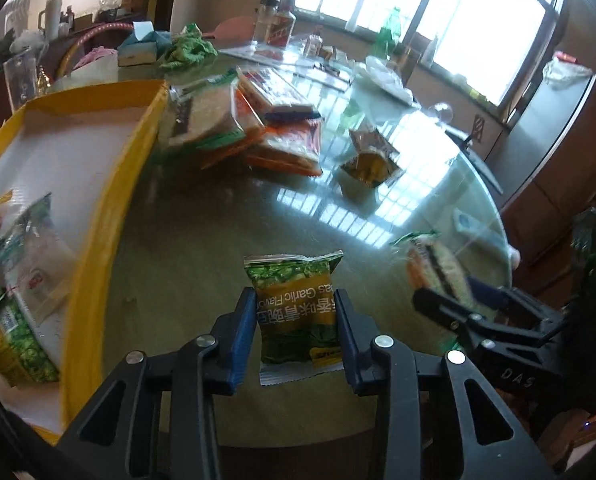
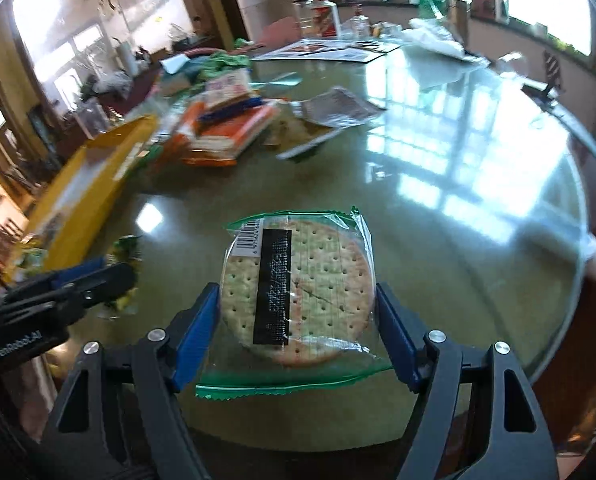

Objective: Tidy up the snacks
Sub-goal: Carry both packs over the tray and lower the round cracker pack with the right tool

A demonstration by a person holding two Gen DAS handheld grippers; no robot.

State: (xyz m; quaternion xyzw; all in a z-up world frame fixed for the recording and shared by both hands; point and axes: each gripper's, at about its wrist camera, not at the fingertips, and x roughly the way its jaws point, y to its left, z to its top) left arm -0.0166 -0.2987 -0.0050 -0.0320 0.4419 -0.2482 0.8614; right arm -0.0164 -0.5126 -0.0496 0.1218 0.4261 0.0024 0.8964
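My left gripper (image 1: 294, 300) is shut on a green garlic-pea packet (image 1: 290, 276), its blue pads pressing the packet's two sides over the glass table (image 1: 202, 248). My right gripper (image 2: 297, 292) is shut on a clear, green-edged packet of round crackers (image 2: 302, 276), barcode side up. In the left wrist view the right gripper (image 1: 470, 308) shows at the right edge with the cracker packet (image 1: 438, 268). A yellow box (image 1: 98, 208) stands to the left and holds a cracker packet (image 1: 30, 256) and green pea packets (image 1: 14, 332).
A pile of orange and clear snack packets (image 1: 258, 128) lies beyond the box, with a small brown packet (image 1: 370, 160) to its right. Bottles (image 1: 276, 26), a green cloth (image 1: 186, 50) and papers crowd the table's far side. The round table edge (image 2: 578, 248) runs close on the right.
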